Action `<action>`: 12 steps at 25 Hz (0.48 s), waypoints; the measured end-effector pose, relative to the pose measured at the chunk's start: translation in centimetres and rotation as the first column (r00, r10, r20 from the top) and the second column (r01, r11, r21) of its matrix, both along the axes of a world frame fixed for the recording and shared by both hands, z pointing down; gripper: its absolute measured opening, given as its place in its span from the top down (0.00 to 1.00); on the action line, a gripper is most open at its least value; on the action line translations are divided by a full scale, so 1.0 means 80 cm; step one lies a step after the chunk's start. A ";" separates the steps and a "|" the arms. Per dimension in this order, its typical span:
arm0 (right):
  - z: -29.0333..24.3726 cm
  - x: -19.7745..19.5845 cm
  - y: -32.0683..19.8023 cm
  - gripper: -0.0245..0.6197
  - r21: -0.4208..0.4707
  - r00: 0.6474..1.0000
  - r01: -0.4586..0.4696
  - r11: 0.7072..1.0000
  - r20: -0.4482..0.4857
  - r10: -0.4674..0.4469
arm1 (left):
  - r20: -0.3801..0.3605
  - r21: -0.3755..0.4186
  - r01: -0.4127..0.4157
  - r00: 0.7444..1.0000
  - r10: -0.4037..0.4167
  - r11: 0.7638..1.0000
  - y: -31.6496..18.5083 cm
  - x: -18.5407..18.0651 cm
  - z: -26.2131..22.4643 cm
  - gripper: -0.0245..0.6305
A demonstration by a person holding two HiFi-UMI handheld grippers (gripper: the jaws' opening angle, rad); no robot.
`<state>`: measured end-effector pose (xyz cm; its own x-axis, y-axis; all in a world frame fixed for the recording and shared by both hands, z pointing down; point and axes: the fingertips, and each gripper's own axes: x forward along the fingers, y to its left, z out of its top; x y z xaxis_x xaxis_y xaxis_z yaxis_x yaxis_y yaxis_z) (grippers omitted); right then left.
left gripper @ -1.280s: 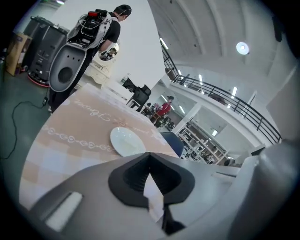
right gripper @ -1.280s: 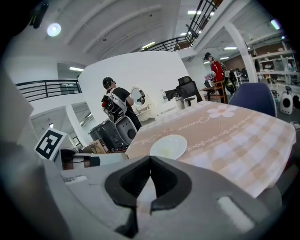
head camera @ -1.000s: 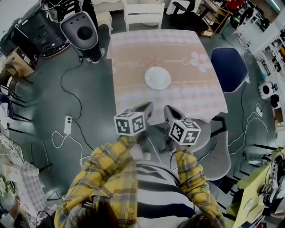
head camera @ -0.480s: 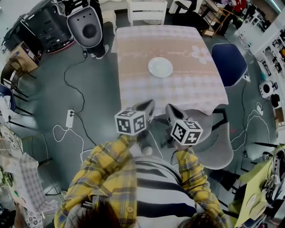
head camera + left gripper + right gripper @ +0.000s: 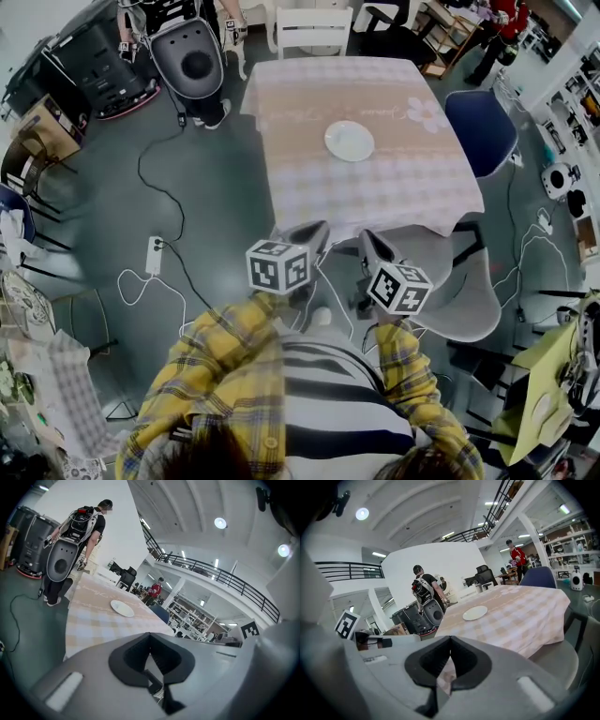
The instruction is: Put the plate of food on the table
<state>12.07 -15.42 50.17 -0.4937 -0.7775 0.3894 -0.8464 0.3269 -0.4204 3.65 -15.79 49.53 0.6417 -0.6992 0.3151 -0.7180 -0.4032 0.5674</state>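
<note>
Head view: over the last second the table has drawn farther off, and both grippers, which earlier overlapped its near edge, now hang short of it above the floor (the person seems to be backing away). The left gripper and the right gripper are each pressed together on nothing. The plate sits mid-table, well apart from them and looking bare, so the placing seems finished.

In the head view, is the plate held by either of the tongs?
No, the plate lies on the table, well apart from the left tongs and the right tongs.
</note>
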 end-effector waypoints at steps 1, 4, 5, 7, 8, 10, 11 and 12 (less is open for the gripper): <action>0.000 -0.006 0.007 0.97 -0.003 1.000 -0.005 1.000 0.001 0.005 | 0.001 -0.005 -0.006 1.000 0.006 1.000 0.006 -0.005 0.001 0.96; 0.000 -0.019 0.023 0.97 -0.009 1.000 -0.024 1.000 0.002 0.024 | -0.004 -0.010 -0.029 1.000 0.029 1.000 0.022 -0.014 0.002 0.96; 0.000 -0.023 0.028 0.97 -0.009 1.000 -0.030 0.999 0.002 0.030 | -0.005 -0.010 -0.036 0.999 0.036 0.999 0.026 -0.017 0.002 0.96; 0.001 -0.029 0.037 0.97 -0.008 0.999 -0.042 0.999 -0.002 0.042 | -0.007 -0.013 -0.050 0.999 0.049 0.999 0.034 -0.021 0.004 0.96; 0.002 -0.032 0.041 0.97 -0.008 0.999 -0.048 0.999 -0.004 0.048 | -0.010 -0.014 -0.056 0.998 0.056 0.998 0.037 -0.024 0.005 0.96; 0.002 -0.037 0.050 0.97 -0.008 0.998 -0.061 0.998 -0.007 0.061 | -0.018 -0.015 -0.067 0.998 0.067 0.998 0.045 -0.028 0.005 0.96; 0.001 -0.039 0.055 0.97 -0.008 0.998 -0.068 0.998 -0.007 0.068 | -0.023 -0.014 -0.072 0.997 0.071 0.997 0.049 -0.031 0.005 0.96; 0.001 -0.041 0.060 0.97 -0.006 0.997 -0.074 0.997 -0.007 0.074 | -0.027 -0.012 -0.076 0.997 0.076 0.997 0.053 -0.033 0.004 0.96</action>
